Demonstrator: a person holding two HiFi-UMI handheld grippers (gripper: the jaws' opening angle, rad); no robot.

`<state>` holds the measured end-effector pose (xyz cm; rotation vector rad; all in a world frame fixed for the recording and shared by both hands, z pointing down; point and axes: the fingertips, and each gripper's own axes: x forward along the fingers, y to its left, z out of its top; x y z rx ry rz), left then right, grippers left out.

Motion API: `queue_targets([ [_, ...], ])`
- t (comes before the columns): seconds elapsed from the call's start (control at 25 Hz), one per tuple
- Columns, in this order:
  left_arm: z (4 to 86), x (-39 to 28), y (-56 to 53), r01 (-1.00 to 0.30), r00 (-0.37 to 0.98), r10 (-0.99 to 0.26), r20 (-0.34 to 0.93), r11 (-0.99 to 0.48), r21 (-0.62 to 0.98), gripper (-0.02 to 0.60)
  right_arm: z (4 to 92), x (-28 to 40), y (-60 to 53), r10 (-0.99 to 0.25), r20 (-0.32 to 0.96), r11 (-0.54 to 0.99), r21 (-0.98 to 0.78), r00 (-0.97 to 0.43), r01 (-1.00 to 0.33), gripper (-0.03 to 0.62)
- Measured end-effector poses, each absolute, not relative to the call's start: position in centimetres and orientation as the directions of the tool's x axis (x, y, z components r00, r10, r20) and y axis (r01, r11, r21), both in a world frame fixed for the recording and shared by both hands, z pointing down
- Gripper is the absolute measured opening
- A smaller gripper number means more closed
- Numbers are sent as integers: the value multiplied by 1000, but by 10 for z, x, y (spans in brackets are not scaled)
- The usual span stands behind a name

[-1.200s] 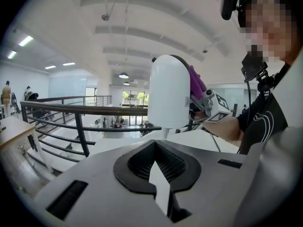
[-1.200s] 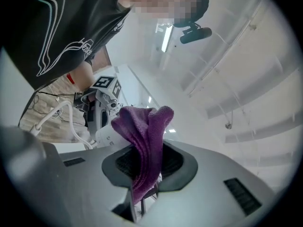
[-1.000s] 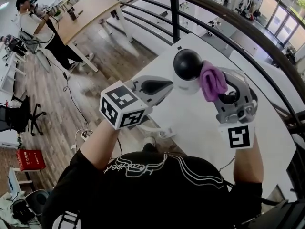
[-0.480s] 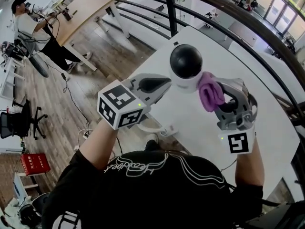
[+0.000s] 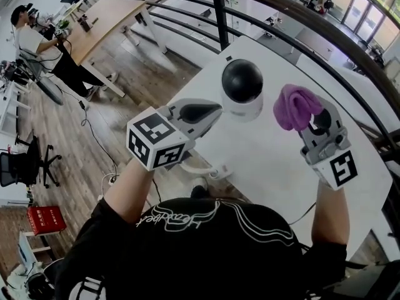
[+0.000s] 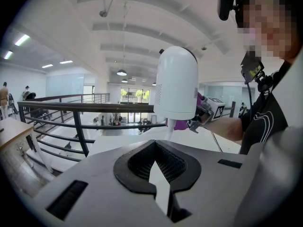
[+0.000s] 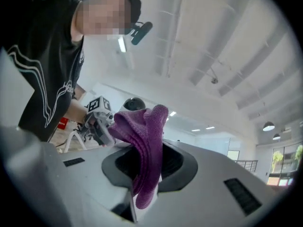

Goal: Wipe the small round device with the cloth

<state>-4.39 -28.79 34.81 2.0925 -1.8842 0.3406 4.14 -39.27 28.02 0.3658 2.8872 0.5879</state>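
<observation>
The small round device, a white body with a black dome, stands over the white table. My left gripper is shut, its tips right by the device's lower left side. In the left gripper view the device rises on a thin stem just past the shut left gripper; I cannot tell whether the tips touch it. My right gripper is shut on the purple cloth, held a little right of the device, apart from it. In the right gripper view the cloth hangs bunched from the jaws.
A dark metal railing curves round the table's far side, with a drop to a lower floor beyond it. Below at the left are a wooden desk, a person beside it, and a red box.
My right gripper has pulled the cloth off the device's right side and swung it out to the right and up. The left gripper and the device have kept their place.
</observation>
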Motion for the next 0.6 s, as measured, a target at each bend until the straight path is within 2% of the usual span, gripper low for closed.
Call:
queue_targets([
  [0.28,344,-42,-278,-994,107,-933,344,-96,48,9,248,32,-395,314,-185,893,390,-931,223,61],
  [0.6,329,-42,-274,-996,91,-943,321,-85,34,8,215,0,-390,467,-192,854,352,-863,384,61],
])
